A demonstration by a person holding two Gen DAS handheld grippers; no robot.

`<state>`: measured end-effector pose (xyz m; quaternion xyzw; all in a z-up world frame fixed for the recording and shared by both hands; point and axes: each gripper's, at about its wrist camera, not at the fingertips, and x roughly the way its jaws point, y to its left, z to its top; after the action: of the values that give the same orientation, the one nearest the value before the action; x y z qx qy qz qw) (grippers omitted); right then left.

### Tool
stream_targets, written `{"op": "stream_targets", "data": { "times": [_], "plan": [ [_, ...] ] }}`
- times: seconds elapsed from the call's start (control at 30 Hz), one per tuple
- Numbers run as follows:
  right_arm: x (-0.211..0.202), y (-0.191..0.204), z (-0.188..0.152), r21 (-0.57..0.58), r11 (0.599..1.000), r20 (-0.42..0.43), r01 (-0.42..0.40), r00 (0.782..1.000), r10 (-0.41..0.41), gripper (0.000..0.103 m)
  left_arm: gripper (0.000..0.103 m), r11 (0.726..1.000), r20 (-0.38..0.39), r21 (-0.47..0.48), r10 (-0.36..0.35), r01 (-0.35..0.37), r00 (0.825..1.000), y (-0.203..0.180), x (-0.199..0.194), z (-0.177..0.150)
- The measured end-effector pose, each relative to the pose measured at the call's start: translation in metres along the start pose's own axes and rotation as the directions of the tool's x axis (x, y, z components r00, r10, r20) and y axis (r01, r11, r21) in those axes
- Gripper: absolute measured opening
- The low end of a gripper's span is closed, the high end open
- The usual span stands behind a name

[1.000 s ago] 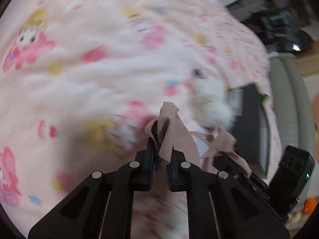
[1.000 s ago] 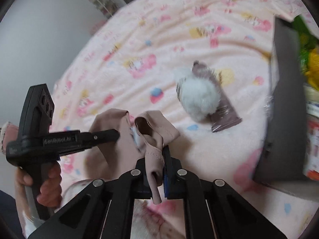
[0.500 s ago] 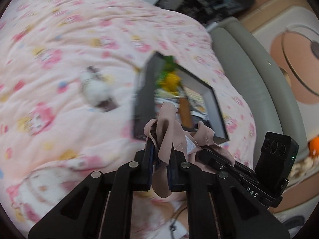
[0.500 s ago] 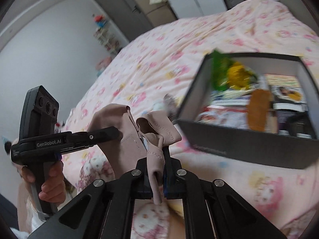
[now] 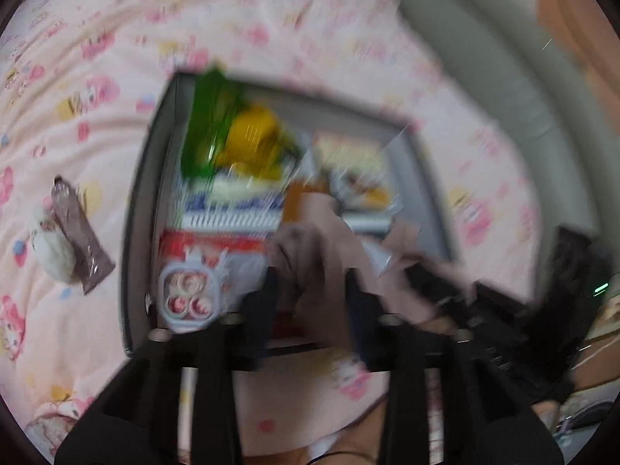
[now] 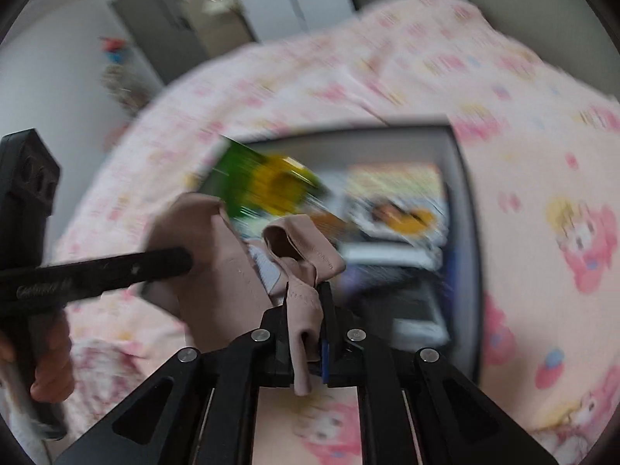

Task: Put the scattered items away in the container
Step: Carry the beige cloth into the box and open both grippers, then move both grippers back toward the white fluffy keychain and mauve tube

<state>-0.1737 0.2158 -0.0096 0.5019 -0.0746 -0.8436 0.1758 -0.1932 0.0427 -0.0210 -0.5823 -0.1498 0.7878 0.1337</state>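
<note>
- The pink cartoon-print blanket [image 5: 97, 124] covers the bed and lies under everything else; the dark box sits on it.
- The dark box [image 6: 463, 193] is the landmark: an open, grey-walled container resting on the blanket, already crowded with packets.
- Inside the box, a green and yellow packet [image 5: 232, 131] lies at the far left corner, and a red packet with a pale toy-shaped pack [image 5: 190, 294] lies at the near left. The frames are blurred, so finer print cannot be read.
- The dusty-pink garment [image 6: 221, 271] hangs over the near edge of the box, stretched between the two grippers and above the box's contents.
- The left gripper [image 5: 310, 290] is over the near wall of the box. Its fingers look clamped on a bunched fold of the garment, though blur smears the tips.
- The right gripper [image 6: 306, 333] is just before the near wall of the box, its jaws narrow and pinching a strap-like end of the garment.
- A brown sachet [image 5: 77, 232] lies on the blanket outside the box, to the left of it.
- A white fluffy pompom [image 5: 52, 255] touches the sachet on the side away from the box.
</note>
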Motion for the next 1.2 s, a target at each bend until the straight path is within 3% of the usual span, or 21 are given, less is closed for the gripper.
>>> {"op": "stream_targets", "data": {
  "times": [0.1, 0.2, 0.3, 0.4, 0.5, 0.57, 0.67, 0.83, 0.97, 1.2],
  "plan": [
    [0.002, -0.02, 0.001, 0.035, 0.999, -0.004, 0.032, 0.999, -0.032, 0.027, 0.04, 0.996, 0.032, 0.019, 0.085, -0.086, 0.996, 0.002, 0.004, -0.003],
    [-0.017, -0.025, 0.009, 0.032, 0.999, 0.095, 0.017, 0.995, -0.02, 0.03, 0.04, 0.999, 0.092, -0.007, 0.043, -0.042, 0.995, 0.006, -0.008, -0.002],
    [-0.03, -0.023, 0.016, 0.001, 0.999, 0.178, -0.053, 0.983, 0.052, 0.03, 0.04, 0.998, 0.099, 0.053, 0.011, -0.017, 0.995, -0.004, -0.006, -0.004],
    [-0.014, -0.004, 0.016, -0.073, 0.996, 0.116, -0.047, 0.992, 0.056, 0.03, 0.037, 0.998, 0.052, 0.06, 0.021, -0.024, 0.998, -0.014, 0.014, -0.004],
    [0.008, 0.001, 0.0, -0.064, 0.996, 0.012, -0.066, 0.998, 0.067, 0.03, 0.037, 0.997, -0.019, 0.031, 0.072, -0.071, 0.997, -0.015, 0.039, -0.008],
    [0.022, -0.003, -0.008, -0.026, 0.997, -0.057, -0.073, 0.996, 0.071, 0.03, 0.036, 0.993, -0.007, 0.044, 0.107, -0.106, 0.994, -0.019, 0.042, -0.012],
    [0.023, -0.005, -0.011, -0.024, 0.998, -0.07, -0.064, 0.996, 0.062, 0.03, 0.036, 0.995, 0.008, 0.029, 0.094, -0.094, 0.996, -0.021, 0.042, -0.014],
    [0.016, -0.006, -0.012, -0.008, 0.998, -0.028, -0.069, 0.997, 0.069, 0.03, 0.036, 0.999, 0.103, -0.045, 0.029, -0.025, 0.994, -0.023, 0.015, -0.028],
    [-0.009, -0.004, -0.021, 0.022, 0.999, 0.041, -0.034, 0.999, 0.033, 0.03, 0.036, 0.994, 0.208, -0.074, -0.066, 0.083, 0.976, -0.027, -0.022, -0.055],
    [-0.05, 0.024, -0.037, 0.005, 1.0, 0.145, -0.02, 0.989, 0.019, 0.031, 0.037, 1.0, 0.23, -0.012, -0.015, 0.019, 0.973, -0.036, -0.055, -0.071]
  ]
}}
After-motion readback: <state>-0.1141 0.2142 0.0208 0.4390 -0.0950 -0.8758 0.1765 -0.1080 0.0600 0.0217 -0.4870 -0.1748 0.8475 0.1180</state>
